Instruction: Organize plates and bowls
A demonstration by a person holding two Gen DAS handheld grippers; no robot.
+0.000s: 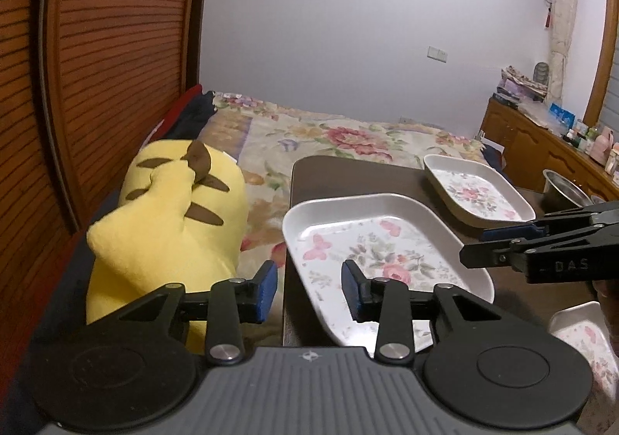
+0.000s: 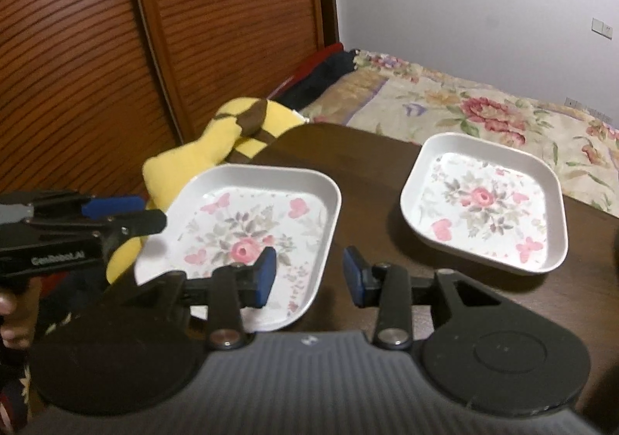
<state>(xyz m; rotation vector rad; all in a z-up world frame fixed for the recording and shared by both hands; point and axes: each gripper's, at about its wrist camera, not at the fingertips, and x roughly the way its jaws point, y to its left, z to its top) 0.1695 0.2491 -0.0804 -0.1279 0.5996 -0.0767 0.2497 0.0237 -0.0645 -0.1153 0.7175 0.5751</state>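
Left hand-held gripper [image 1: 309, 290]: held low at the bottom of the left wrist view, jaws apart with nothing between them; its right finger [image 1: 354, 290] sits over the near plate, its left finger over the gap between bench and bed. In the right wrist view it enters from the left edge, seen side-on.
Right hand-held gripper [image 2: 309, 278]: low in its own frame, jaws spread and empty; its left finger overlaps the near plate, its right finger hangs above bare bench. In the left wrist view it reaches in from the right edge.
Near plate [image 2: 255, 230]: square, white, floral, on the dark bench [image 2: 371, 168], left of centre in the frame, one corner overhanging the bench edge.
Far plate [image 2: 483, 202]: same pattern, flat on the bench, right of centre, well apart from the near one.
Left wrist view only: a third floral plate [image 1: 584, 346] at the lower right edge; a metal bowl [image 1: 563, 189] at the right edge beyond the far plate; a wooden cabinet.
Right wrist view only: part of a hand at the lower left edge.
Both views: a yellow plush toy [image 1: 170, 218] on the bed, just beside the bench.
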